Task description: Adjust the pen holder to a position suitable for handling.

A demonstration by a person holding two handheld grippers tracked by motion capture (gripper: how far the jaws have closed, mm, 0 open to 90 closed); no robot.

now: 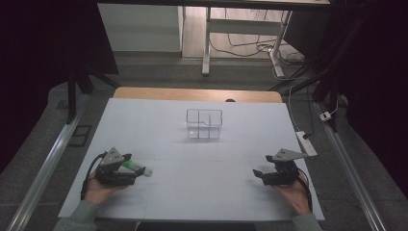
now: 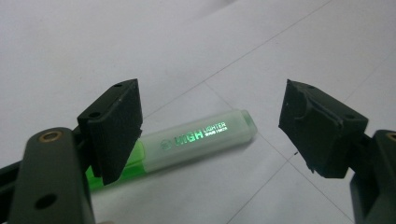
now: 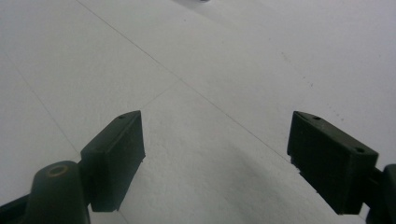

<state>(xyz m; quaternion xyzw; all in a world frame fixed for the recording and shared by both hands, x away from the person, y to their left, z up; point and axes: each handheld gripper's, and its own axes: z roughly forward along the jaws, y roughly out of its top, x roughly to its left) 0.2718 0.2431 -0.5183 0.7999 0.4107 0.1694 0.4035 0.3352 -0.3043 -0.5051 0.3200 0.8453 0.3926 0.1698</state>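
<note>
Green highlighter (image 2: 196,140), one only, lies flat on the white table sheet (image 1: 192,159) at the near left. Its cap end is translucent and pale, with "HIGH LIGHTER" printed along the barrel; the body behind it is a brighter green. From the high view I see it at (image 1: 137,168), poking out to the right of my left gripper (image 1: 132,168).

Left gripper: jaws stand wide apart, nothing clamped. In the left gripper view the highlighter lies on the sheet below and between the two black pads (image 2: 116,130), its green end passing under the left-hand pad. I cannot tell whether that pad touches the barrel. The other pad is well clear of the cap end.

Right gripper (image 1: 260,174): jaws also wide apart, holding nothing. In the right gripper view (image 3: 217,158) I see bare white sheet between its two pads, crossed by faint seam lines. It sits near the right edge of the sheet, well apart from the highlighter.

Count of hands: two, one (image 1: 98,190) behind the left gripper and one (image 1: 293,195) behind the right, both low at the near edge of the table.

Clear plastic container (image 1: 204,123), one, stands upright at the middle of the sheet, farther from me than both grippers. It looks divided into compartments; I cannot count them for certain. It is well apart from the highlighter.

One white power strip (image 1: 306,143) lies off the sheet's right edge.
</note>
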